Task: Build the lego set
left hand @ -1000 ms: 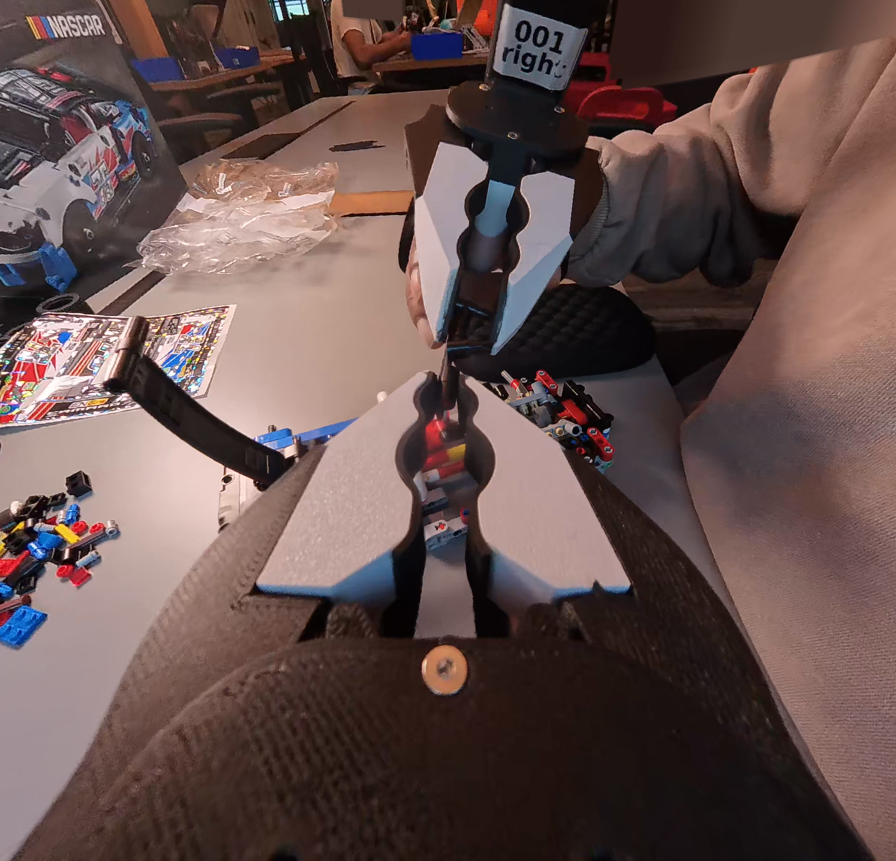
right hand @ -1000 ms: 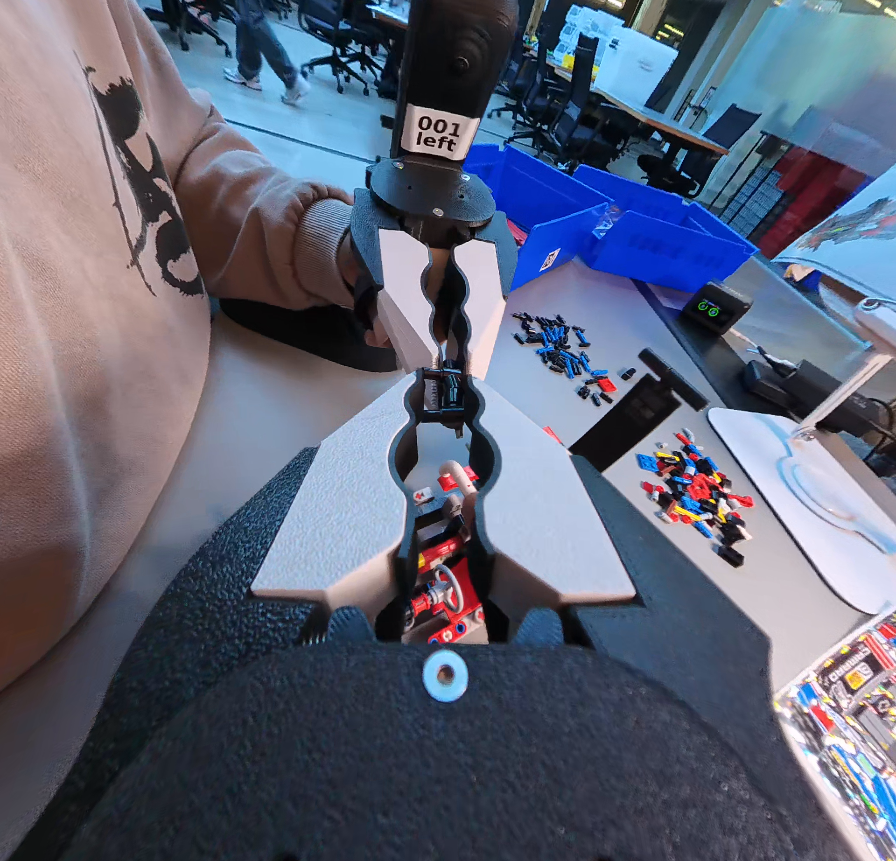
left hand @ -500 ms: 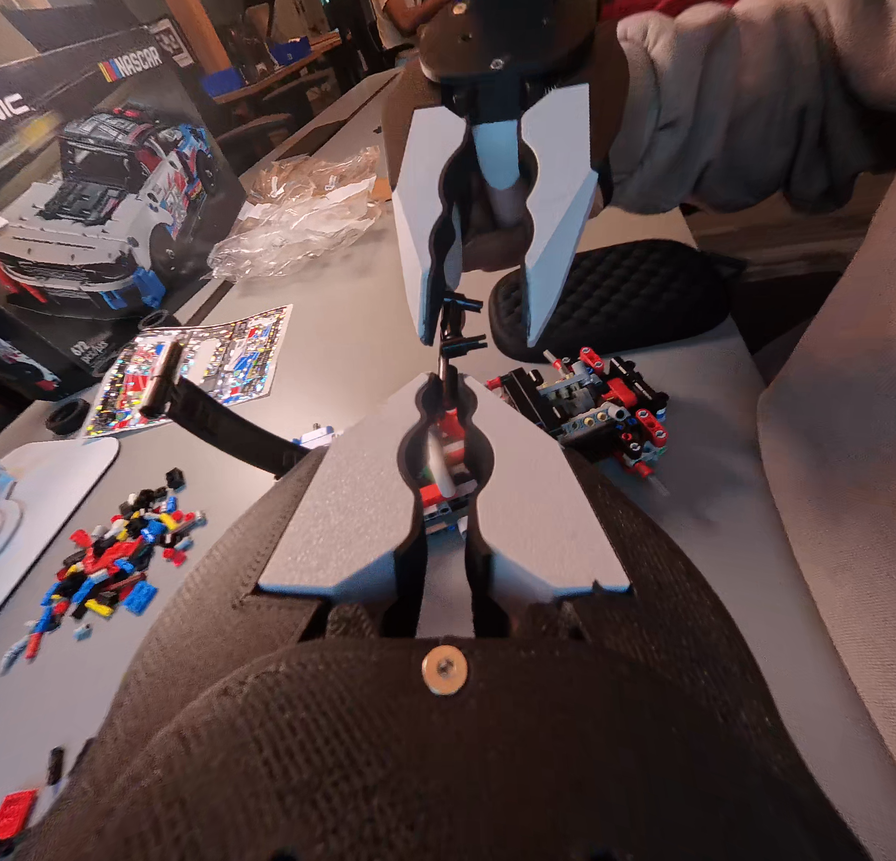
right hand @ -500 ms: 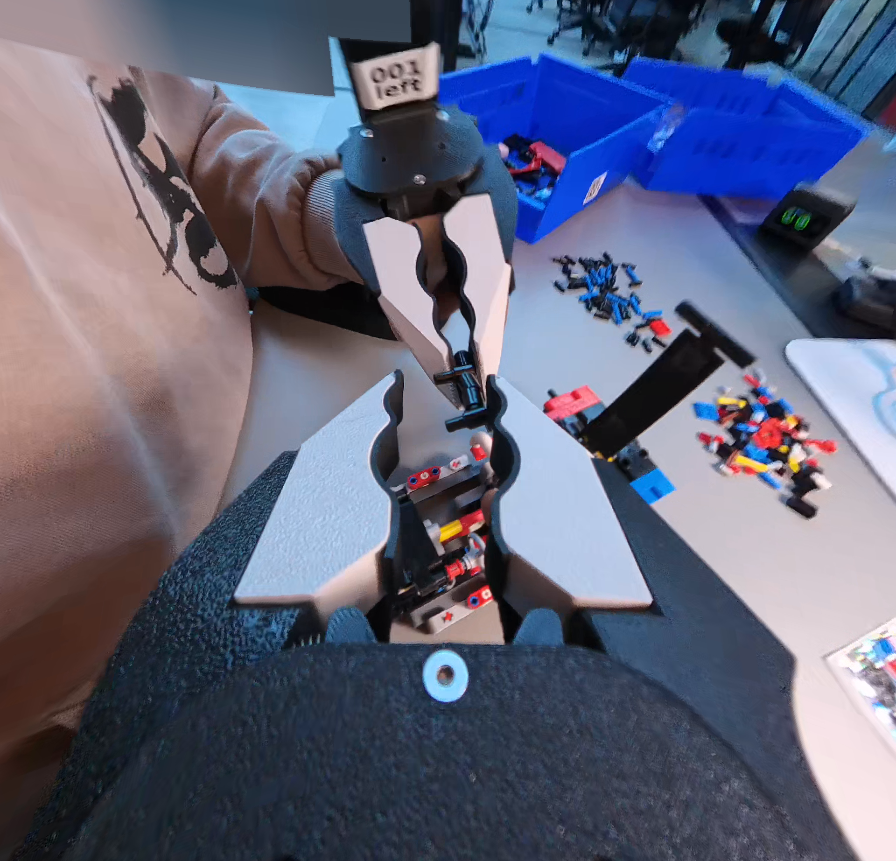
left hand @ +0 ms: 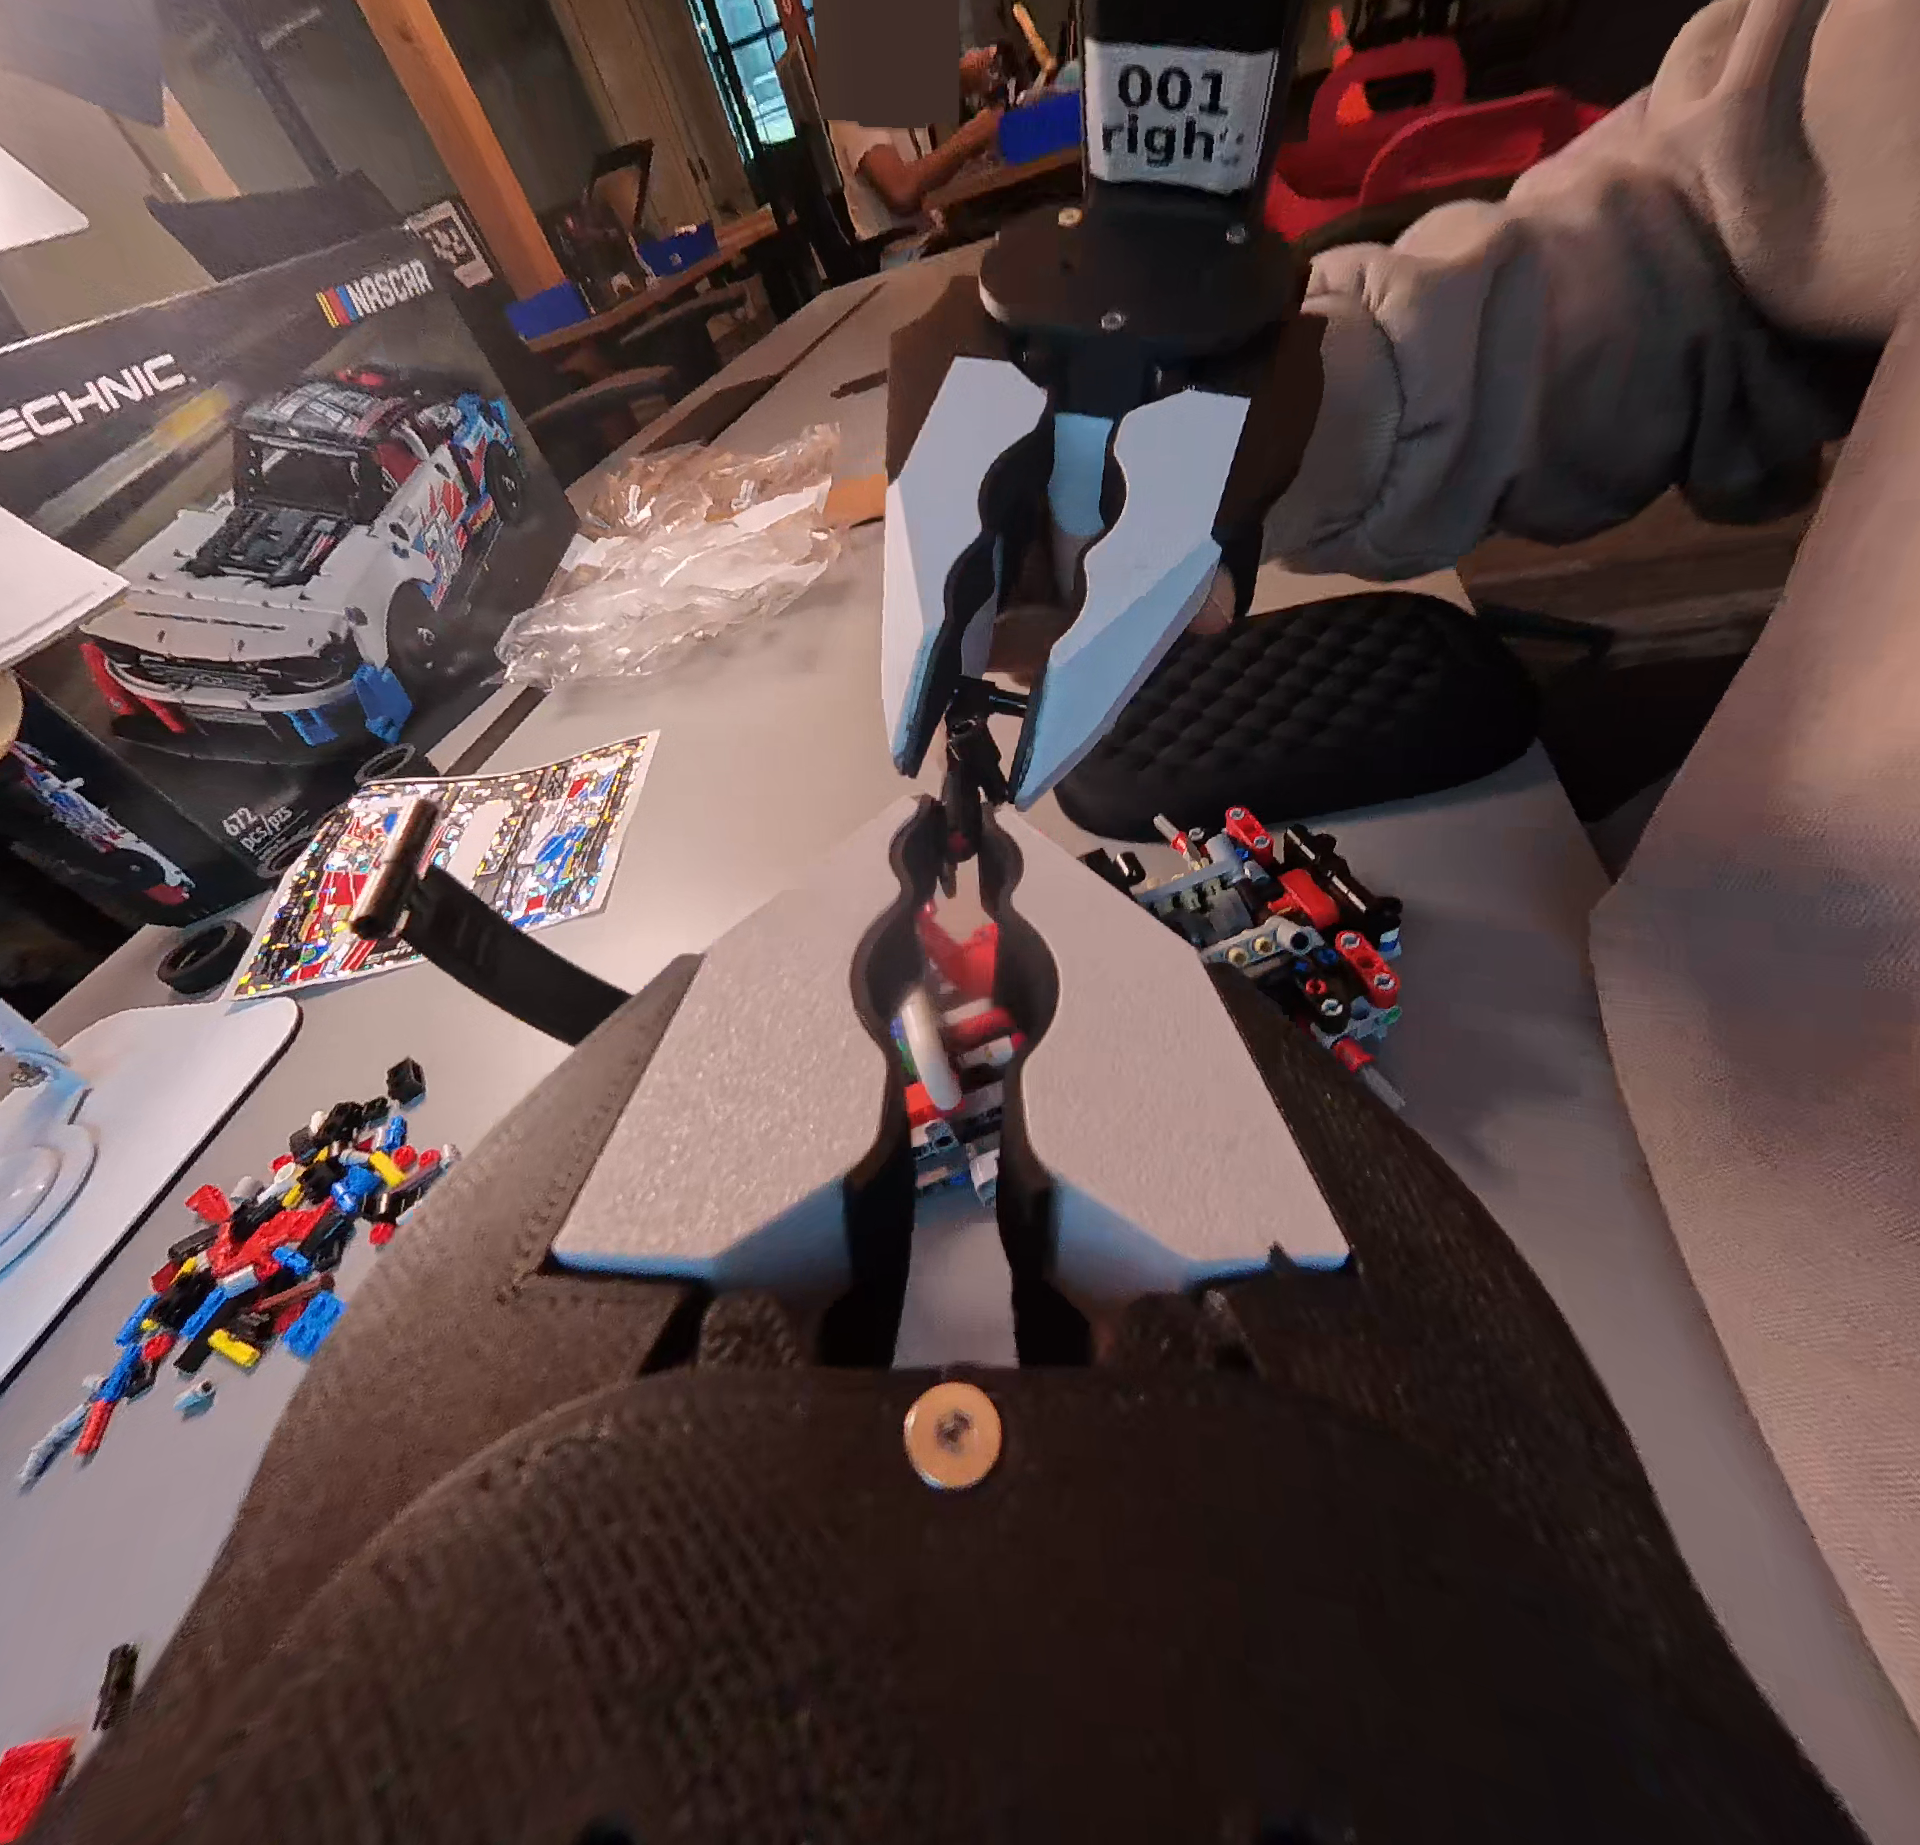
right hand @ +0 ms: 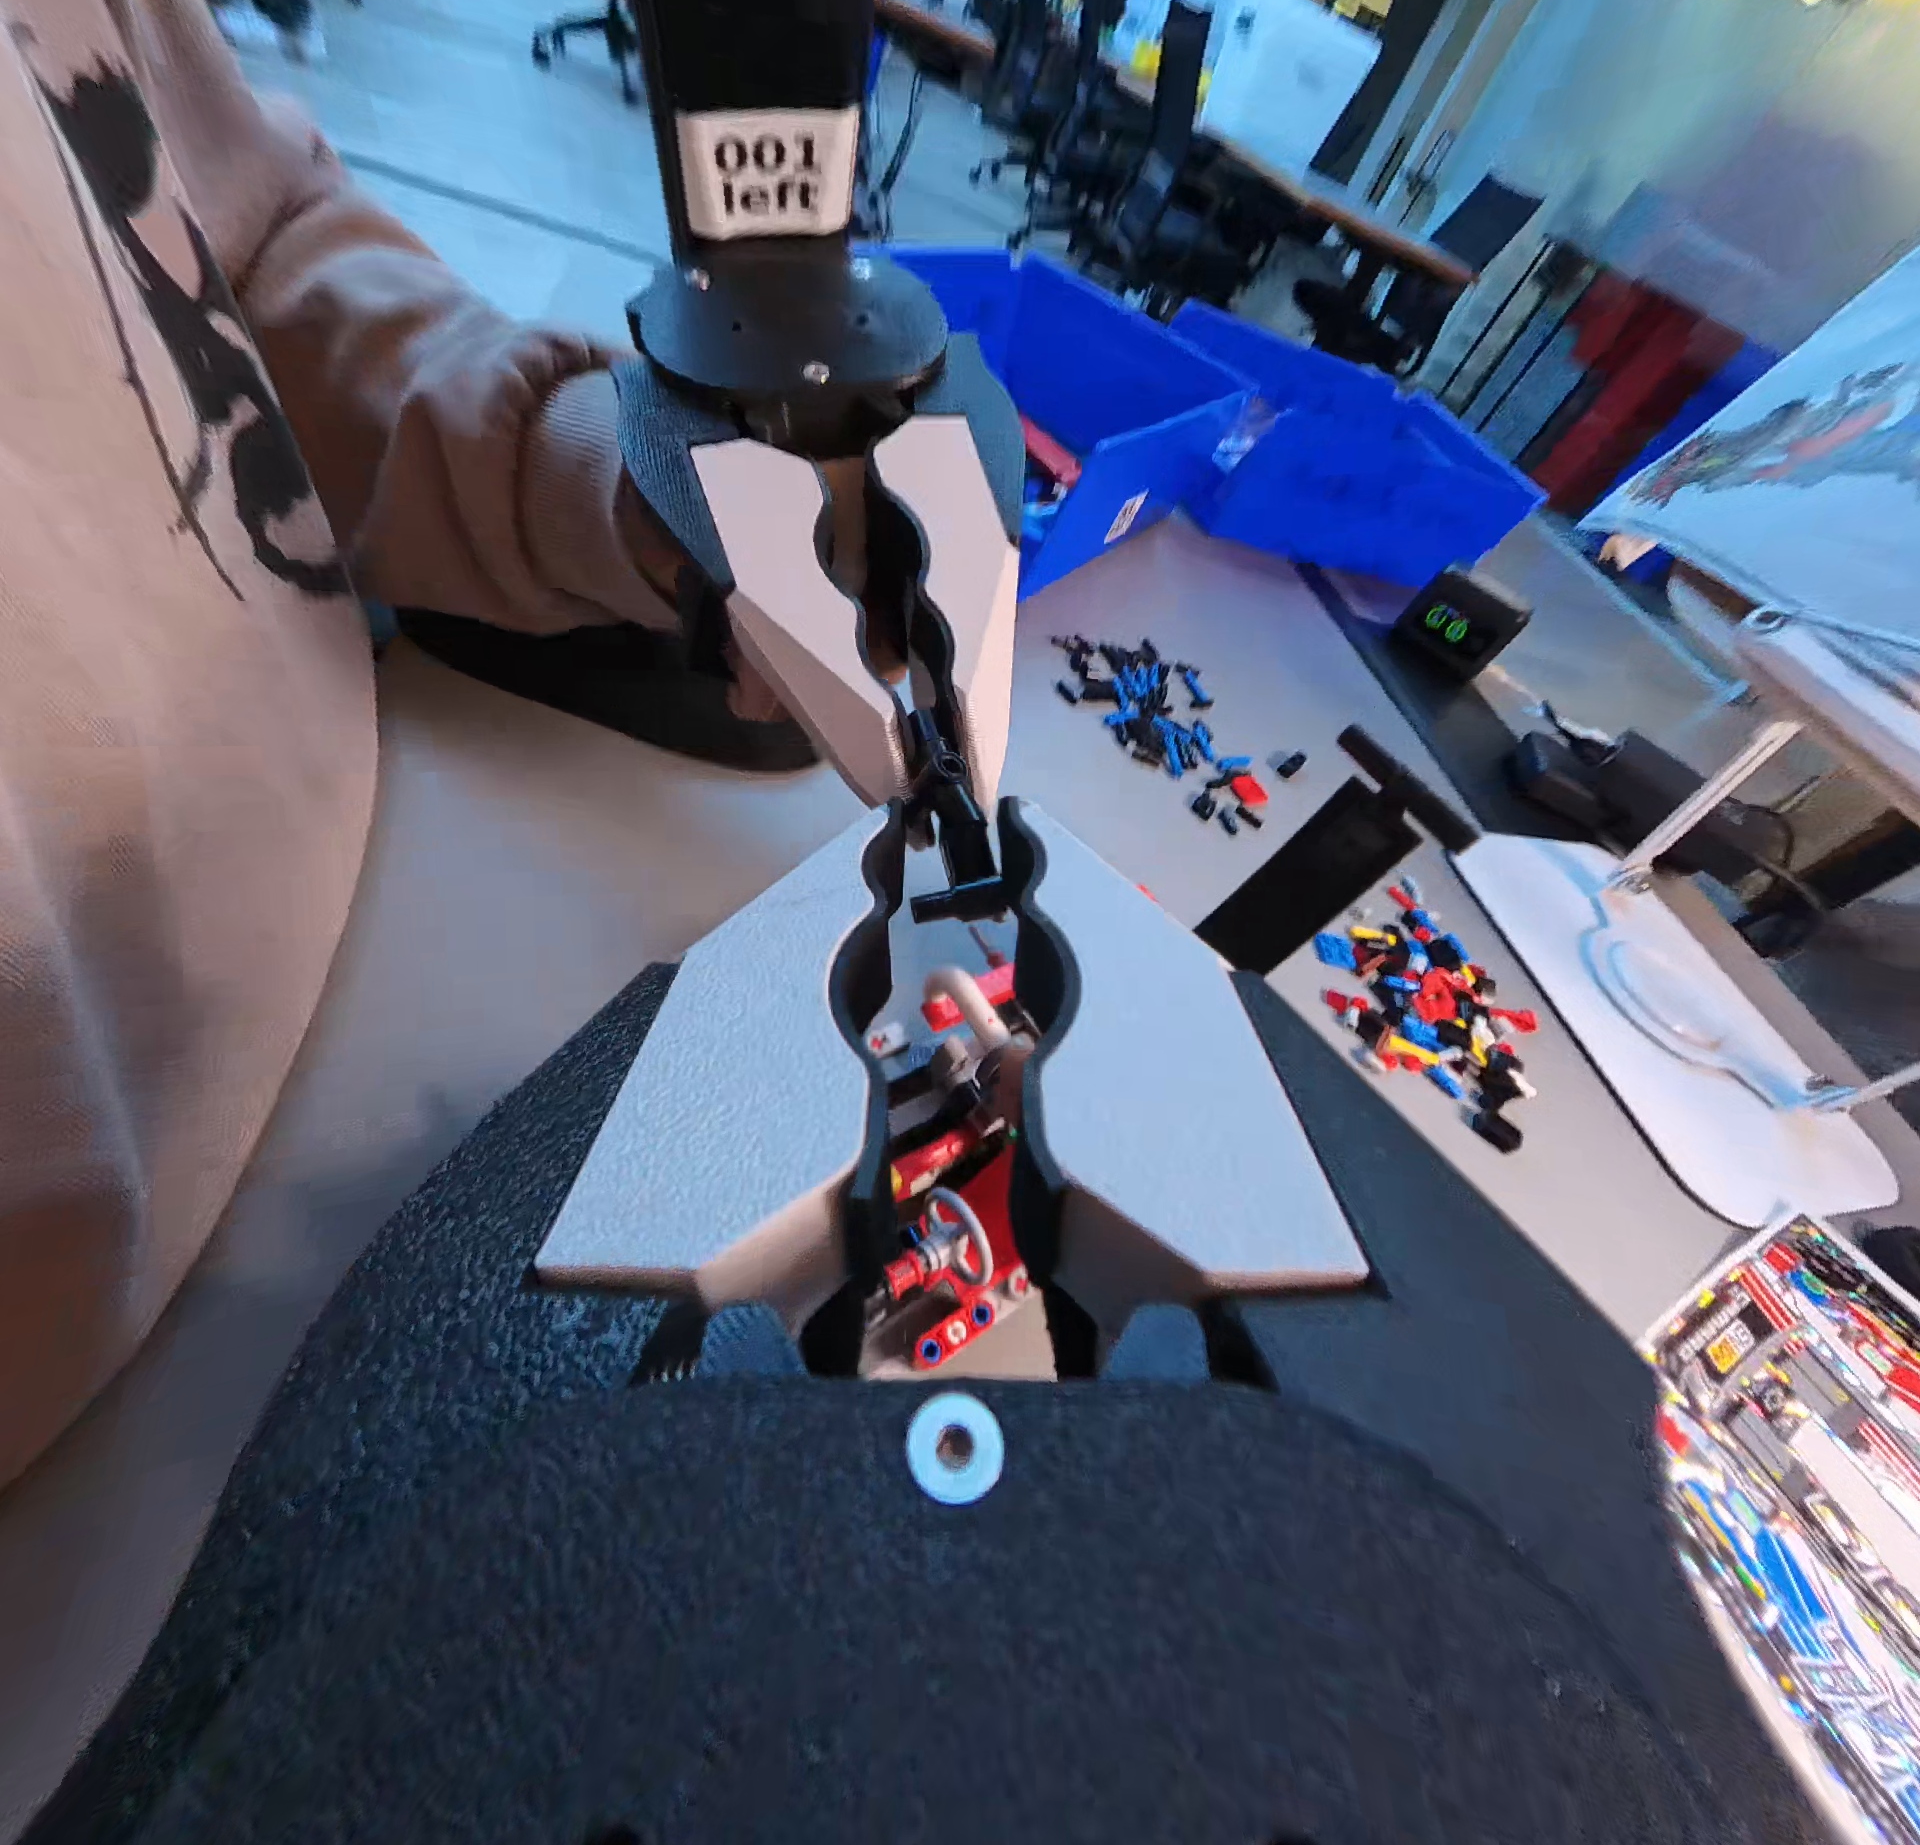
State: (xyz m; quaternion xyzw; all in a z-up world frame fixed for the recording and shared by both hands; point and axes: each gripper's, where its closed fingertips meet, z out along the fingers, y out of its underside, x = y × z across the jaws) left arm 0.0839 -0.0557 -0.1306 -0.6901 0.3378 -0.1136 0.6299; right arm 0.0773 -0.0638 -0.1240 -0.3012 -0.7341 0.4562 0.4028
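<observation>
A small black lego connector piece point(left hand: 964, 756) hangs above the table between both grippers; it also shows in the right wrist view point(right hand: 951, 839). My left gripper point(left hand: 956, 831) is shut on its lower end. It shows tip to tip with the right one in the right wrist view point(right hand: 928, 769). My right gripper point(right hand: 951, 821) is shut on the piece's other end; in the left wrist view point(left hand: 964, 779) it comes down from above. A partly built red, grey and black lego assembly point(left hand: 1283, 928) lies on the table. Another built part with a steering wheel point(right hand: 951, 1245) lies below the grippers.
Mixed loose pieces point(left hand: 265, 1239) point(right hand: 1429, 1016), black and blue pins point(right hand: 1143, 699), a black lever tool point(left hand: 488, 948), a sticker sheet point(left hand: 457, 860), the set's box point(left hand: 260, 507), empty plastic bags point(left hand: 675, 569), a black padded rest point(left hand: 1309, 715), blue bins point(right hand: 1320, 455), a white mat point(right hand: 1683, 1057). The grippers are tip to tip, or close to it.
One second ago both grippers held the black piece. Half a second ago my right gripper had opened while the left kept hold. Now the right has closed on the piece again.
</observation>
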